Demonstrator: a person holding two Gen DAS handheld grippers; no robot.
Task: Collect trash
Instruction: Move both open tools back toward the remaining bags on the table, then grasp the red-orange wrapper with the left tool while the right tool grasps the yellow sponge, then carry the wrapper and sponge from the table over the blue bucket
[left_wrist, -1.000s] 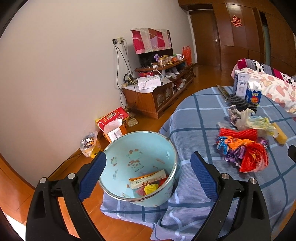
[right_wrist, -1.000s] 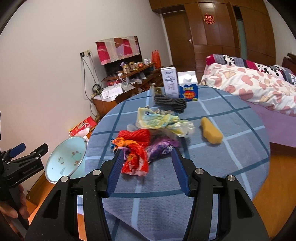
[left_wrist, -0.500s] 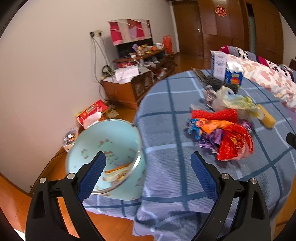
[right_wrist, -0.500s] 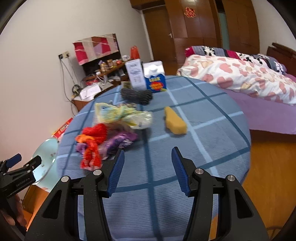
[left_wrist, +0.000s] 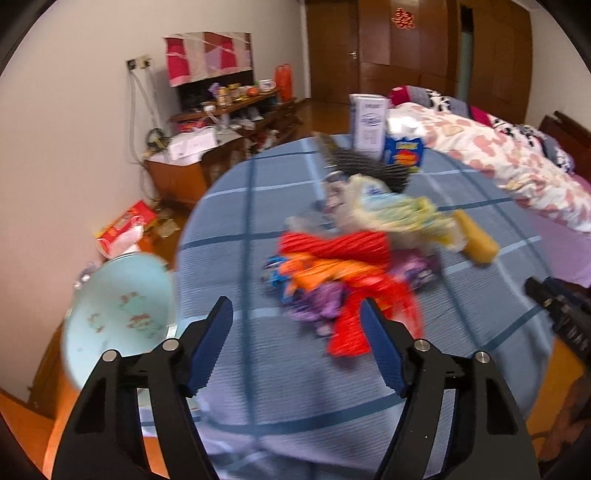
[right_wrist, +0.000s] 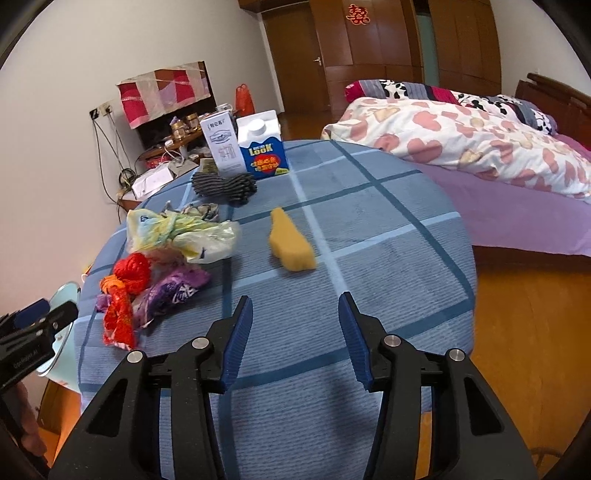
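Both tools, left (left_wrist: 295, 347) and right (right_wrist: 295, 341), gape empty. Crumpled coloured plastic wrappers (right_wrist: 147, 280) (a heap) lie near the bench's (right_wrist: 388, 229) left edge, uncollected. The pale blue bin (left_wrist: 118, 317) waits beside that edge.

left gripper (left_wrist: 295, 328): jaws wide apart, holding nothing
right gripper (right_wrist: 295, 317): jaws wide apart, holding nothing, above the near edge

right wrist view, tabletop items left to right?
red wrapper pile → yellowish plastic bag → dark ribbed bundle → blue LOOK carton → yellow sponge piece
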